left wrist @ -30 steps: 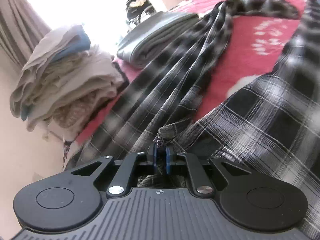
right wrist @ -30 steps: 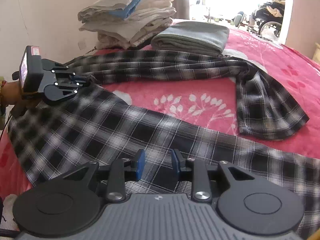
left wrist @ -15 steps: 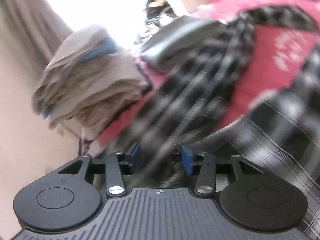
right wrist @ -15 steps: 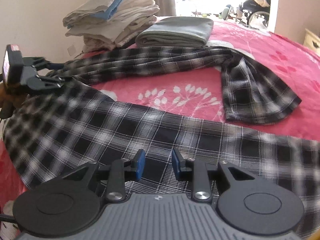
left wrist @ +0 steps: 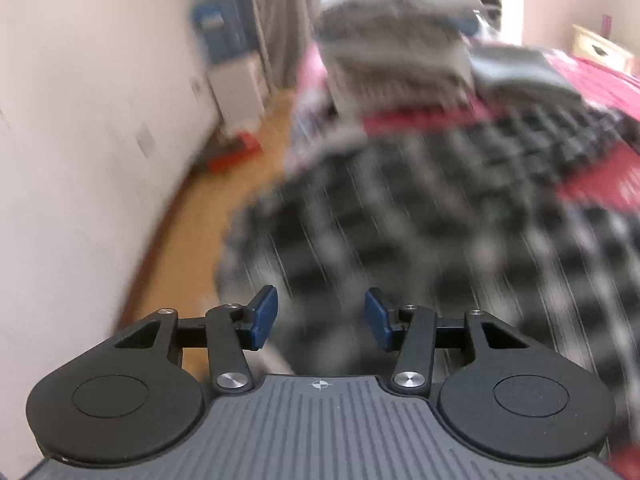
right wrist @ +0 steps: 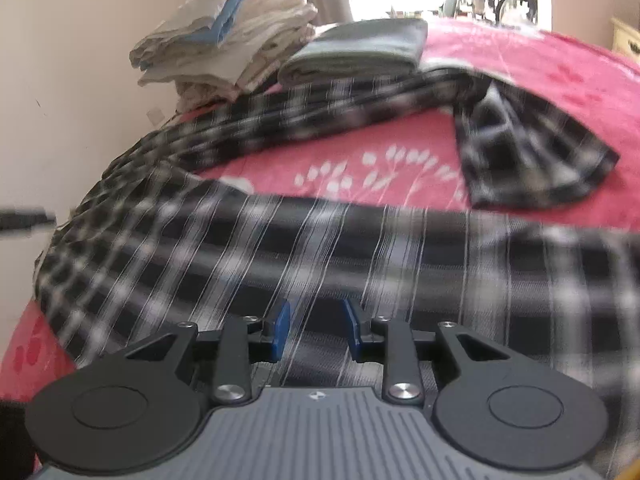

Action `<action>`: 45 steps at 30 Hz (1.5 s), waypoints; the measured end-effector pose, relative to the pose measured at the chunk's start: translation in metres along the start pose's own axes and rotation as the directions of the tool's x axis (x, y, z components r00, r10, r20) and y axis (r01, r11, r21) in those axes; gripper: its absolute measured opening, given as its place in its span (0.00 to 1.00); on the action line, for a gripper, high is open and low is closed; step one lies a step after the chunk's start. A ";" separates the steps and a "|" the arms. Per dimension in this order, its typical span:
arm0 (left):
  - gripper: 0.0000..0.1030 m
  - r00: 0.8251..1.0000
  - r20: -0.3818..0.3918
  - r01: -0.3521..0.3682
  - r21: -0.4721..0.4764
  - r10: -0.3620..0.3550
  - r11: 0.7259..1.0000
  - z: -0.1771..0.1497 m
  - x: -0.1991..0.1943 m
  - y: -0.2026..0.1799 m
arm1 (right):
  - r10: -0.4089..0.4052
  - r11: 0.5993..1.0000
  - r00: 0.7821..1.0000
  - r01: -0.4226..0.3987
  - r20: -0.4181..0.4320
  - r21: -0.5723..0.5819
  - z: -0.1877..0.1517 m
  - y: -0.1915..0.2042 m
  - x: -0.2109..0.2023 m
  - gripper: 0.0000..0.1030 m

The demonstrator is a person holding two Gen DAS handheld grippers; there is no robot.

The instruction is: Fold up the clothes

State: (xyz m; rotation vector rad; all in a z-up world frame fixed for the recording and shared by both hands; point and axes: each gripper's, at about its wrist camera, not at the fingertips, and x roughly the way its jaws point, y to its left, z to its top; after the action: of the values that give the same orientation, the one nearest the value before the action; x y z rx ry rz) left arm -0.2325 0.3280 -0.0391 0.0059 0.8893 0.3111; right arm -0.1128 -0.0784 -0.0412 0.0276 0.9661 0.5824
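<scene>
A black-and-white plaid shirt (right wrist: 360,236) lies spread on the red bed; one sleeve (right wrist: 532,156) stretches to the far right. In the blurred left wrist view the shirt (left wrist: 420,220) hangs over the bed's left edge. My left gripper (left wrist: 320,318) is open and empty, held above the shirt's edge. My right gripper (right wrist: 314,330) is open and empty, low over the shirt's body, fabric showing between its fingers.
A stack of folded pale linens (right wrist: 232,44) and a folded grey cloth (right wrist: 360,48) sit at the bed's far side. The red floral bedspread (right wrist: 360,168) shows between sleeve and body. A wall (left wrist: 80,120), wooden floor (left wrist: 192,232) and white box (left wrist: 240,88) lie left of the bed.
My left gripper opened, let go of the shirt's edge and swung back and to the left off the bed. My right gripper moved closer down to the shirt, still open.
</scene>
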 end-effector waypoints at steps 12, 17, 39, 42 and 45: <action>0.49 0.999 -0.044 -0.023 -0.004 0.023 1.000 -0.041 -0.002 0.008 | -0.210 0.978 0.953 0.203 -0.219 -0.055 -0.058 -0.010 -0.042 0.30; 0.49 0.994 0.045 0.089 0.146 -0.096 0.985 -0.027 -0.026 -0.032 | -0.158 0.982 0.983 0.145 -0.096 -0.122 -0.024 0.006 -0.045 0.30; 0.51 0.976 -0.053 0.178 0.762 -0.213 0.623 -0.138 -0.080 -0.139 | 0.090 0.400 0.971 -0.241 -0.224 -0.885 -0.091 0.143 -0.004 0.38; 0.50 0.986 -0.018 0.125 0.739 -0.166 0.662 -0.131 -0.075 -0.128 | 0.083 0.408 0.977 -0.215 -0.198 -0.887 -0.093 0.144 -0.008 0.38; 0.50 0.991 -0.009 0.101 0.709 -0.134 0.698 -0.115 -0.066 -0.113 | 0.059 0.430 0.984 -0.179 -0.170 -0.885 -0.089 0.140 -0.007 0.37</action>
State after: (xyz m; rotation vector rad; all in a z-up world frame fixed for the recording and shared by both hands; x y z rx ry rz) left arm -0.3293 0.1882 -0.0764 0.6767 0.9159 -0.1756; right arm -0.2489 0.0160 -0.0488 -0.9438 0.6459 1.2043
